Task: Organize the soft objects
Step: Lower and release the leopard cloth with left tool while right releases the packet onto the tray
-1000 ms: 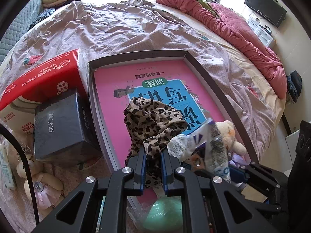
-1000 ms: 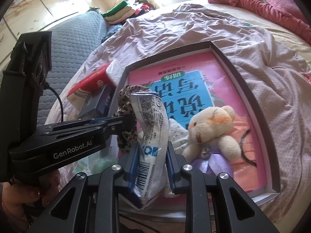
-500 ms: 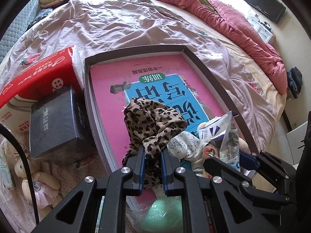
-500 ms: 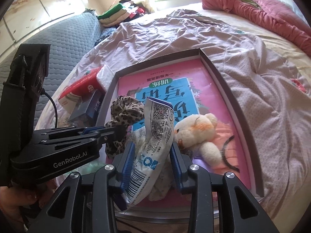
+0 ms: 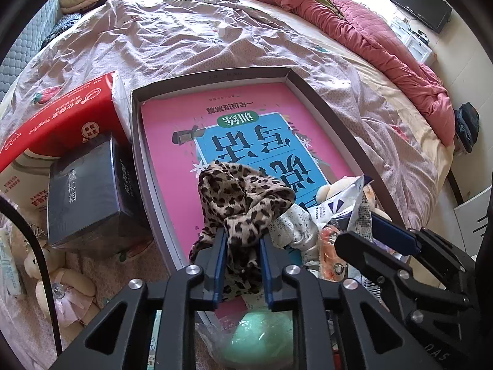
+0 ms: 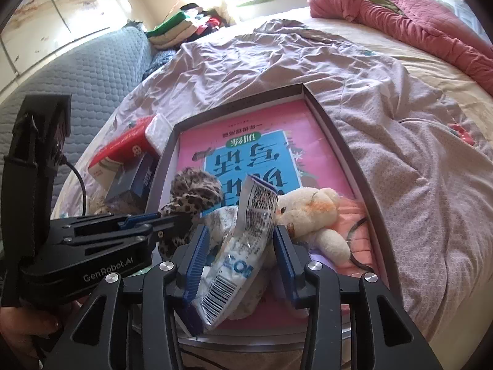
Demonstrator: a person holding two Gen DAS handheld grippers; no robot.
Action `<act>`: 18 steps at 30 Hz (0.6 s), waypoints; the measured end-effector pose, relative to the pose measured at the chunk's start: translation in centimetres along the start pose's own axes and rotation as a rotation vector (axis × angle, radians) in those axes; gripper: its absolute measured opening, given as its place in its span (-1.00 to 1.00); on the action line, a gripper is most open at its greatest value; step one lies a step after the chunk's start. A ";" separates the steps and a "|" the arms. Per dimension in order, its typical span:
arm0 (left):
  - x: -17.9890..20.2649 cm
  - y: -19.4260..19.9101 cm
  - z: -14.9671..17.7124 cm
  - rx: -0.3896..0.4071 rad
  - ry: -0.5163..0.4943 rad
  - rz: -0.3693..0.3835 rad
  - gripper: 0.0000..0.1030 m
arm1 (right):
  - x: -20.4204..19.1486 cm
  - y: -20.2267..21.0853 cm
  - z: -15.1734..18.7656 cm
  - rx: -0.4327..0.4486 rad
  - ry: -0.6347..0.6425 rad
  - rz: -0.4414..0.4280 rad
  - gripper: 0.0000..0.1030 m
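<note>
Right wrist view: the white plastic packet [image 6: 243, 246] stands between the opening jaws of the right gripper [image 6: 238, 256], its long axis running from the barcode end at the near edge up and away toward the torn top. The pads are spreading and no longer appear to press it on either side; it leans on the soft pile behind it, inside the near end of the grey tray [image 6: 351, 154]. Just right of the packet lies the cream teddy bear [image 6: 308, 212], touching it.

Left wrist view: the leopard-print cloth [image 5: 243, 197] hangs bunched between the jaws of the left gripper [image 5: 243, 256], which are also opening. The cloth fills the narrow gap, so contact remains likely, but whether it is firmly gripped cannot be told. It sits over the near left part of the tray, above the pink book [image 5: 246, 117] that lines the tray floor.

The packet lies directly ahead of the right gripper and right of the cloth; the right hand is nearer to it. Left of the tray stand a dark box [image 5: 86, 194] and a red carton [image 5: 58, 117] on the bed sheet [image 5: 185, 37].
</note>
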State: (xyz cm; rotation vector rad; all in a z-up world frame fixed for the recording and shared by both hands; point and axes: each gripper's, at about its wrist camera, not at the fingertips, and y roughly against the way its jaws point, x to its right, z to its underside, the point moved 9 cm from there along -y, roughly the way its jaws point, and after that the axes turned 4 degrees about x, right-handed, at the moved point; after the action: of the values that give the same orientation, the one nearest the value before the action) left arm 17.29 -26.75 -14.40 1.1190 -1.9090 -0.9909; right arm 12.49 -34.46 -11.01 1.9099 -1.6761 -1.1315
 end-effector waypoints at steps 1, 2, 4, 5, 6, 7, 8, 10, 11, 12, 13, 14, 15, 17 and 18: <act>0.1 0.0 0.1 -0.001 -0.003 -0.003 -0.57 | 0.1 0.1 -0.1 0.003 -0.004 0.003 -0.11; 0.1 0.1 0.1 -0.001 -0.007 -0.006 -0.55 | 0.2 0.2 -0.1 0.006 -0.007 0.004 -0.09; 0.2 0.2 0.2 -0.001 -0.011 -0.014 -0.50 | 0.3 0.3 -0.3 0.011 -0.013 0.004 -0.06; 0.2 0.2 0.2 -0.001 -0.012 -0.016 -0.46 | 0.3 0.4 -0.3 0.016 -0.015 0.005 -0.03; 0.2 0.3 0.2 -0.002 -0.011 -0.016 -0.42 | 0.4 0.4 -0.4 0.019 -0.017 0.006 -0.03; 0.2 0.4 0.3 -0.002 -0.008 -0.013 -0.40 | 0.4 0.4 -0.4 0.021 -0.019 0.005 -0.02; 0.2 0.4 0.2 0.000 -0.005 -0.009 -0.35 | 0.4 0.4 -0.4 0.022 -0.019 0.004 -0.02; 0.2 0.7 0.3 0.008 -0.003 -0.011 -0.25 | 0.4 0.5 -0.4 0.025 -0.018 0.007 -0.01; 0.1 0.9 0.2 0.010 -0.002 -0.014 -0.19 | 0.4 0.6 -0.4 0.026 -0.017 0.007 0.02; 0.1 1.0 0.2 0.011 -0.001 -0.016 -0.14 | 0.4 0.7 -0.4 0.030 -0.015 0.010 0.04; 0.0 1.1 0.3 0.012 0.000 -0.016 -0.11 | 0.4 0.9 -0.5 0.036 -0.012 0.013 0.08; 0.0 1.3 0.3 0.012 0.002 -0.015 -0.06 | 0.3 0.9 -0.6 0.039 -0.010 0.012 0.12; 0.0 1.4 0.3 0.014 0.004 -0.013 -0.01 | 0.3 1.0 -0.6 0.040 -0.010 0.012 0.12; -0.1 1.8 0.2 0.024 0.011 -0.014 0.06 | 0.4 1.1 -0.7 0.045 -0.017 0.011 0.15; -0.2 2.0 0.3 0.027 0.015 -0.013 0.13 | 0.4 1.1 -0.7 0.045 -0.020 0.010 0.15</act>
State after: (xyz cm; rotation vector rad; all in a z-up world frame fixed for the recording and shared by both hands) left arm 16.40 -25.79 -12.80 1.1521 -1.9110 -0.9635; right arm 12.23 -35.28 -9.91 1.9208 -1.7340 -1.1216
